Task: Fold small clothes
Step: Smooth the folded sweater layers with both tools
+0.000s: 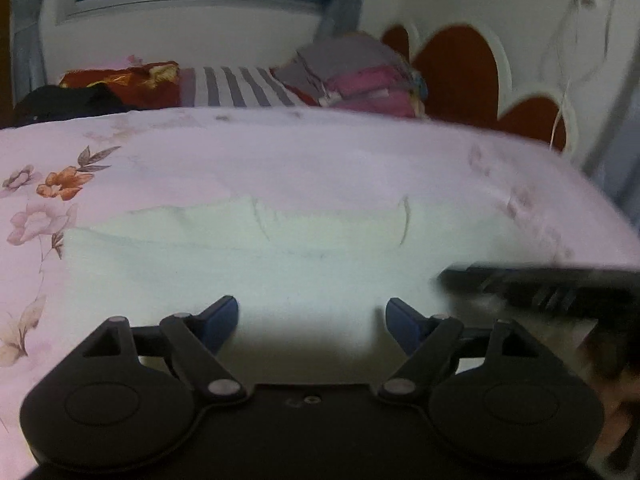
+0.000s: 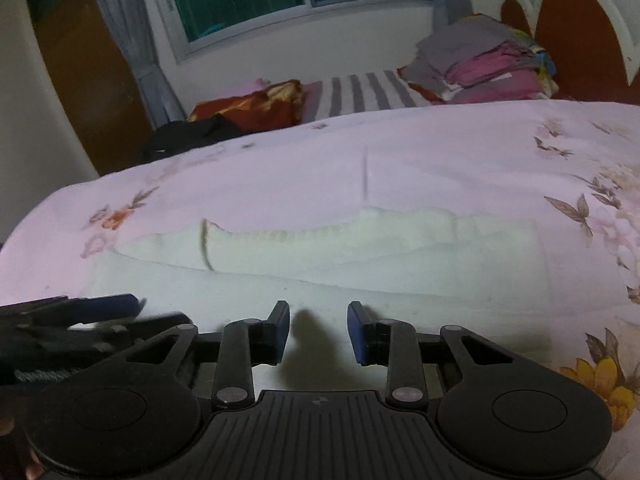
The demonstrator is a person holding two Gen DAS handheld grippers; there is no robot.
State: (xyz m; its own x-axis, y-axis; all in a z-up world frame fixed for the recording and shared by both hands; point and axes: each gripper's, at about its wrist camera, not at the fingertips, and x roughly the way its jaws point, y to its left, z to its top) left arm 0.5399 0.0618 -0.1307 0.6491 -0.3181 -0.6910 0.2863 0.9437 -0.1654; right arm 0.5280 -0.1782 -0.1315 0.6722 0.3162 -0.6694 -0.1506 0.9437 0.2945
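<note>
A small white garment [image 1: 248, 256] lies spread flat on the pink floral bedsheet [image 1: 280, 148]. In the right wrist view the garment [image 2: 340, 256] shows a bunched fold along its far edge. My left gripper [image 1: 312, 320] is open and empty, hovering just above the garment's near edge. My right gripper [image 2: 318, 332] is open and empty, over the same near edge. The right gripper shows at the right of the left wrist view [image 1: 540, 284]; the left gripper shows at the left of the right wrist view [image 2: 80, 312].
A stack of folded pink and grey clothes [image 2: 488, 64] sits at the head of the bed by the red headboard [image 2: 580, 32]. A striped cloth [image 2: 364, 92], a red patterned cloth [image 2: 256, 108] and a black item [image 2: 188, 136] lie along the far edge.
</note>
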